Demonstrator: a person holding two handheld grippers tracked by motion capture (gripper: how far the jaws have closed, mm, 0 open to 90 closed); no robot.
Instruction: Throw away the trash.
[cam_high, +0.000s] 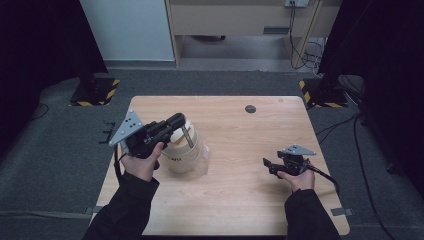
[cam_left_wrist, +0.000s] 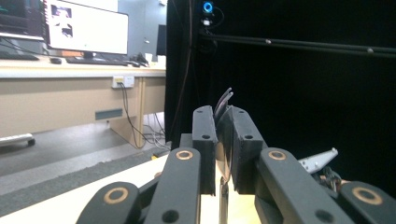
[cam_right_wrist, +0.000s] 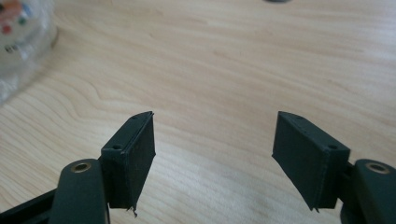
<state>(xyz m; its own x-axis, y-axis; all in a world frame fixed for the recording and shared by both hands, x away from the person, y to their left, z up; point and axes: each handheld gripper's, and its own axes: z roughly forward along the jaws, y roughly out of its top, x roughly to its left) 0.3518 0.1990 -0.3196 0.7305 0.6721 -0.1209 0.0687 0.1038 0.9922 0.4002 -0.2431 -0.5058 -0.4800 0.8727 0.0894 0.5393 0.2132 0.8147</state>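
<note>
My left gripper (cam_high: 177, 121) is held over the left part of the wooden table (cam_high: 240, 200), shut on a thin metal utensil (cam_high: 188, 136). The utensil's handle slants down onto a cream tub (cam_high: 181, 152) wrapped in clear plastic. In the left gripper view the pads clamp the metal piece (cam_left_wrist: 224, 100), whose curved prongs stick up past my left gripper (cam_left_wrist: 223, 116). My right gripper (cam_high: 266, 163) sits low over the table's right side, open, nothing between its jaws. The right gripper view shows my right gripper (cam_right_wrist: 214, 137) over bare wood, the wrapped tub (cam_right_wrist: 18, 32) far off at the upper left.
A small dark round disc (cam_high: 250, 108) lies near the table's far edge. Black curtains hang on both sides, with yellow-and-black striped stand bases (cam_high: 95, 92) on the grey floor. A desk with a monitor (cam_left_wrist: 86, 28) stands beyond.
</note>
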